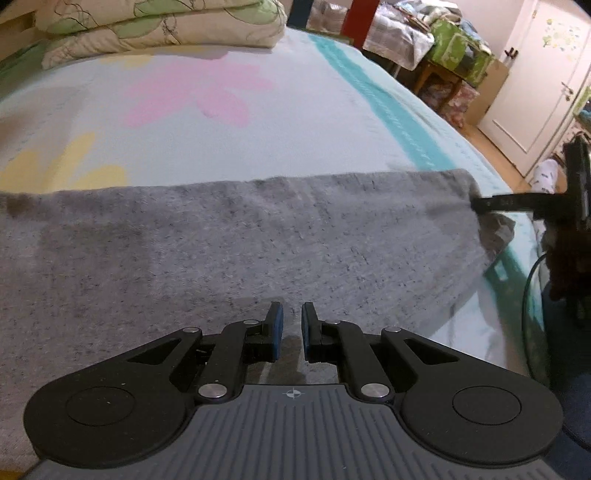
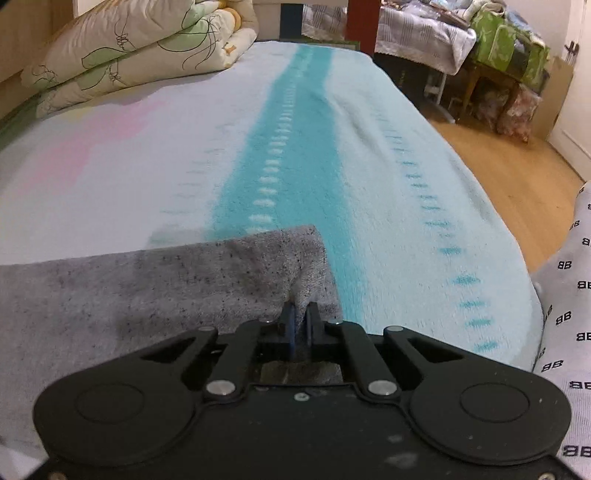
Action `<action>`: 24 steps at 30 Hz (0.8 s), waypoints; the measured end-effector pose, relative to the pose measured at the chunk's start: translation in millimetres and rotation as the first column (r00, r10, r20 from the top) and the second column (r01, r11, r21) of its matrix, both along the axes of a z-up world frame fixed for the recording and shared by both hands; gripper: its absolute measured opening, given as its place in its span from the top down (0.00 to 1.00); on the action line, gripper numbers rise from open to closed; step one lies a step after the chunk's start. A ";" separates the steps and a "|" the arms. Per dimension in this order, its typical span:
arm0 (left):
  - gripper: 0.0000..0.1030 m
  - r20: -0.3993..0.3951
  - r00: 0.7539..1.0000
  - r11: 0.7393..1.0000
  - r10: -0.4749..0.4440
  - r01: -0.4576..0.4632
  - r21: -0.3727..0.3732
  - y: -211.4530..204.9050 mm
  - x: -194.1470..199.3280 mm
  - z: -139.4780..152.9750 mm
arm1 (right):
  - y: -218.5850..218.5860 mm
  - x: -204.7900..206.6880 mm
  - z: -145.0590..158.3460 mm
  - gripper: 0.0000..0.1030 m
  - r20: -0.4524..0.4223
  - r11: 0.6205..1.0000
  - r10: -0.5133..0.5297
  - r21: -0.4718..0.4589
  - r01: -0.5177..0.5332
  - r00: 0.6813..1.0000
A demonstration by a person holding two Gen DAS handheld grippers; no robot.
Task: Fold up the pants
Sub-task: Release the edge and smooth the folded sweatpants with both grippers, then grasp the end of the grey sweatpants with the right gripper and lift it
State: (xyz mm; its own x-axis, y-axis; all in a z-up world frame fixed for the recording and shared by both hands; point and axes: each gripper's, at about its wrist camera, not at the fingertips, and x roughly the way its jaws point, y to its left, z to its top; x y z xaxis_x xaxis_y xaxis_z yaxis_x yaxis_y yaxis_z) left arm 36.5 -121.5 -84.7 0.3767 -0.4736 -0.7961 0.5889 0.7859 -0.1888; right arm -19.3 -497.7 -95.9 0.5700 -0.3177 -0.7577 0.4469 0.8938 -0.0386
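Note:
The grey pants (image 1: 229, 243) lie spread flat across the near part of the bed. My left gripper (image 1: 292, 325) hovers just over the cloth near its front edge, its jaws a small gap apart with nothing between them. My right gripper (image 2: 301, 317) is shut on the pants' right corner (image 2: 295, 258), with cloth pinched between the pads. In the left wrist view the right gripper (image 1: 480, 205) shows at the far right, clamped on that same corner.
The bed has a pale blanket (image 1: 221, 110) with a teal stripe (image 2: 295, 166). A folded quilt (image 1: 159, 29) lies at the head of the bed. Wood floor (image 2: 498, 155), furniture and a white door (image 1: 535, 81) are to the right.

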 end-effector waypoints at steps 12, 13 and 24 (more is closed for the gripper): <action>0.90 -0.037 0.999 1.000 -0.009 0.009 0.021 3.0 1.7 -12.7 | 7.8 -56.7 28.9 0.62 -0.040 0.940 -0.240 0.241 0.243 0.970; 0.90 -0.038 0.999 1.000 -0.009 0.010 0.021 3.7 1.6 -12.6 | 8.7 -60.0 23.5 0.62 -0.057 0.925 -0.255 0.277 0.261 0.965; 0.90 -0.031 0.999 1.000 -0.015 0.016 0.023 3.5 1.5 -9.9 | -10.5 -60.4 -2.6 0.55 0.023 0.852 -0.371 0.406 0.331 0.928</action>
